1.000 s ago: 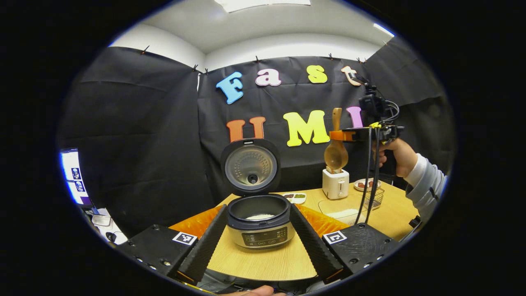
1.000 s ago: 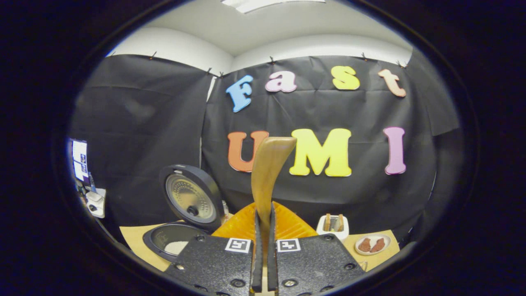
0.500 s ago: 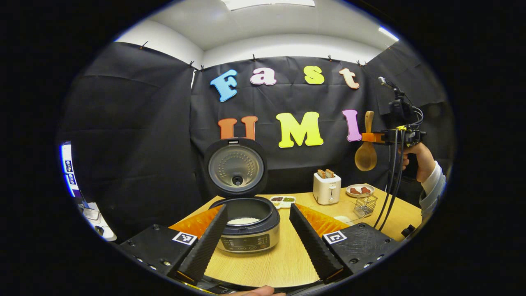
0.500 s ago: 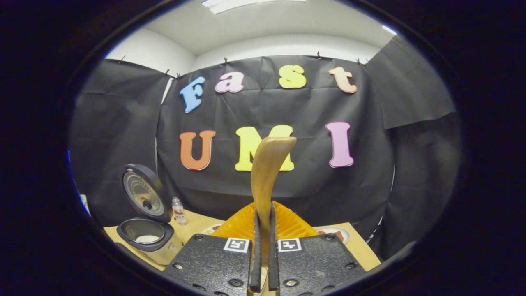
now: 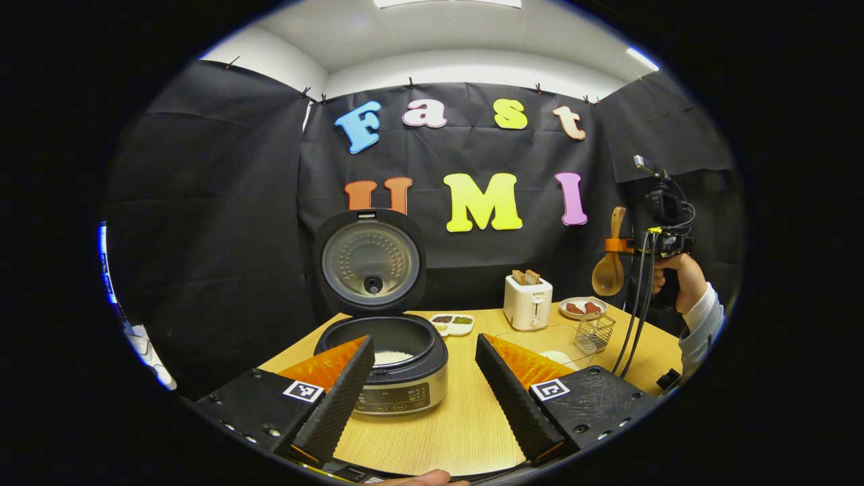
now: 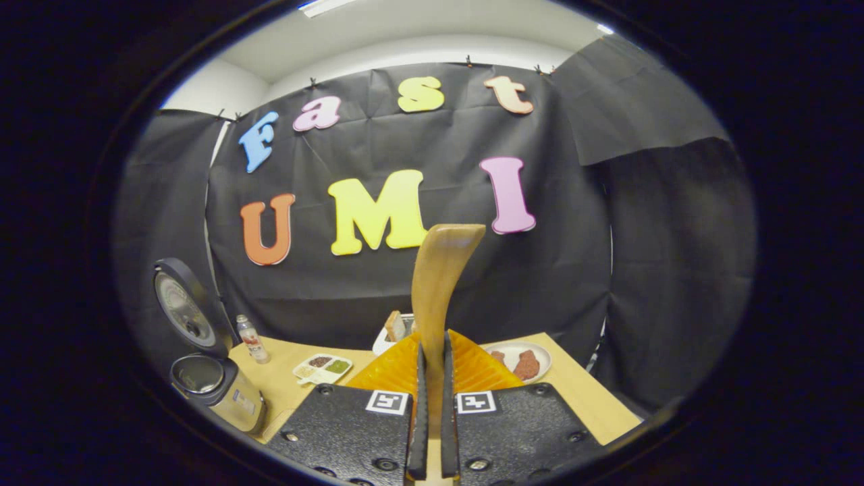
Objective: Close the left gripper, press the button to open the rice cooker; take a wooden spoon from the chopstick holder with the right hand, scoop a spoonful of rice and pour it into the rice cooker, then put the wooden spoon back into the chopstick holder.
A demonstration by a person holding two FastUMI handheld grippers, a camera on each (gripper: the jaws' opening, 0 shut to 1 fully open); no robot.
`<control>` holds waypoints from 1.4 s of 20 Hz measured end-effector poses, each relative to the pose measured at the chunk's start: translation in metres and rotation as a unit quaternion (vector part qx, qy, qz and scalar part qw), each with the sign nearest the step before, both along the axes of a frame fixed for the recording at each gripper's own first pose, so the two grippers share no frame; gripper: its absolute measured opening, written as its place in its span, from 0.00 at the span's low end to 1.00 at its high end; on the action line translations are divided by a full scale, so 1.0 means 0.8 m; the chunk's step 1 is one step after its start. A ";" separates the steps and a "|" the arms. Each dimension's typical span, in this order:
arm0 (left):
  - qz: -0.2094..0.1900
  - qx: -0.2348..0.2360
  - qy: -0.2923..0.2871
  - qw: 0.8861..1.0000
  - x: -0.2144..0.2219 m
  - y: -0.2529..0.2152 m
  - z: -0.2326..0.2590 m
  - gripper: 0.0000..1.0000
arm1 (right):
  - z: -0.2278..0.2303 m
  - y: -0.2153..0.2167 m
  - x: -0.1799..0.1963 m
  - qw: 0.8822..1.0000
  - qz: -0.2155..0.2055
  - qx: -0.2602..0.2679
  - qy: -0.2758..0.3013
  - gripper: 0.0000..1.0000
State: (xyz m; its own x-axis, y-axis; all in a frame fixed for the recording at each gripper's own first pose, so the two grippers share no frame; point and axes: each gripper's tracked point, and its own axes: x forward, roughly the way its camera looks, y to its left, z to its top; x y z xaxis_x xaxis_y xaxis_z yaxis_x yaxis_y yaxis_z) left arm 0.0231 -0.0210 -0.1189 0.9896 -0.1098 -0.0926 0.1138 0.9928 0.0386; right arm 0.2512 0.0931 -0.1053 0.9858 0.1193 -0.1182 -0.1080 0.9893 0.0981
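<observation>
- The wooden spoon (image 6: 439,283) is clamped by its handle between the right gripper (image 6: 432,432) fingers — pressed in from both sides. Its long axis stands upright through the jaws: handle end rises above them in the right gripper view, bowl hangs below them in the left gripper view (image 5: 609,273).
- The chopstick holder (image 5: 595,332), a small wire basket, sits on the table (image 5: 466,418) almost straight below the hanging bowl, well beneath the right jaws. My reading: the return is mostly a descent, bowl first, with the spoon kept upright.
- The right gripper is the nearer one; the left gripper (image 5: 425,385) hangs back with its jaws spread wide, holding nothing, the rice cooker (image 5: 388,358) ahead between them, lid up, rice inside.
- A clear tray of rice (image 5: 550,344) lies beside the holder.
- Against a second ago: the spoon then hung in front of the toaster (image 5: 528,302); it has since swung rightward and now hangs above the basket. The grip looks unchanged.
</observation>
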 end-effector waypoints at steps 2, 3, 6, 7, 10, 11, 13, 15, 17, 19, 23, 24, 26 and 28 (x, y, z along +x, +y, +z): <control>0.001 0.004 0.003 1.000 0.003 0.003 -0.004 0.96 | -0.027 -0.017 0.017 1.000 -0.022 -0.013 0.006 0.13; 0.003 0.009 0.004 1.000 0.005 0.005 -0.005 0.96 | -0.041 -0.025 0.025 0.999 -0.032 -0.019 0.012 0.14; 0.011 0.018 0.010 1.000 0.009 0.014 -0.012 0.96 | -0.082 -0.030 0.040 0.998 -0.036 -0.014 0.039 0.15; 0.012 0.017 0.011 1.000 0.009 0.016 -0.014 0.96 | -0.095 -0.032 0.044 0.998 -0.035 -0.005 0.050 0.15; 0.018 0.012 0.015 1.000 0.014 0.022 -0.019 0.96 | -0.127 -0.035 0.051 0.996 -0.030 0.021 0.085 0.16; 0.021 0.007 0.013 1.000 0.014 0.025 -0.019 0.96 | -0.137 -0.037 0.053 0.994 -0.036 0.023 0.096 0.16; 0.025 -0.004 0.008 1.000 0.016 0.028 -0.015 0.96 | -0.146 -0.039 0.052 0.993 -0.035 0.014 0.109 0.31; 0.028 -0.012 0.001 1.000 0.018 0.029 -0.012 0.96 | -0.121 -0.050 0.039 0.995 -0.044 0.003 0.095 0.56; 0.033 -0.013 -0.003 0.999 0.019 0.029 -0.010 0.96 | -0.091 -0.066 0.031 0.996 -0.058 0.001 0.068 0.69; 0.033 -0.013 -0.004 0.999 0.022 0.028 -0.007 0.96 | -0.064 -0.081 0.012 0.996 -0.070 0.007 0.047 0.87; 0.032 -0.012 -0.006 0.999 0.026 0.027 0.009 0.96 | -0.043 -0.103 -0.027 0.994 -0.098 -0.001 0.044 0.94; 0.032 -0.013 -0.007 0.999 0.027 0.028 0.011 0.96 | -0.041 -0.099 -0.041 0.994 -0.092 0.005 0.051 1.00; 0.033 -0.018 -0.007 0.999 0.029 0.029 0.015 0.96 | -0.034 -0.086 -0.065 0.997 -0.063 0.014 0.050 1.00; 0.033 -0.021 -0.006 0.999 0.031 0.030 0.022 0.96 | -0.024 -0.084 -0.083 0.998 -0.049 0.016 0.037 0.95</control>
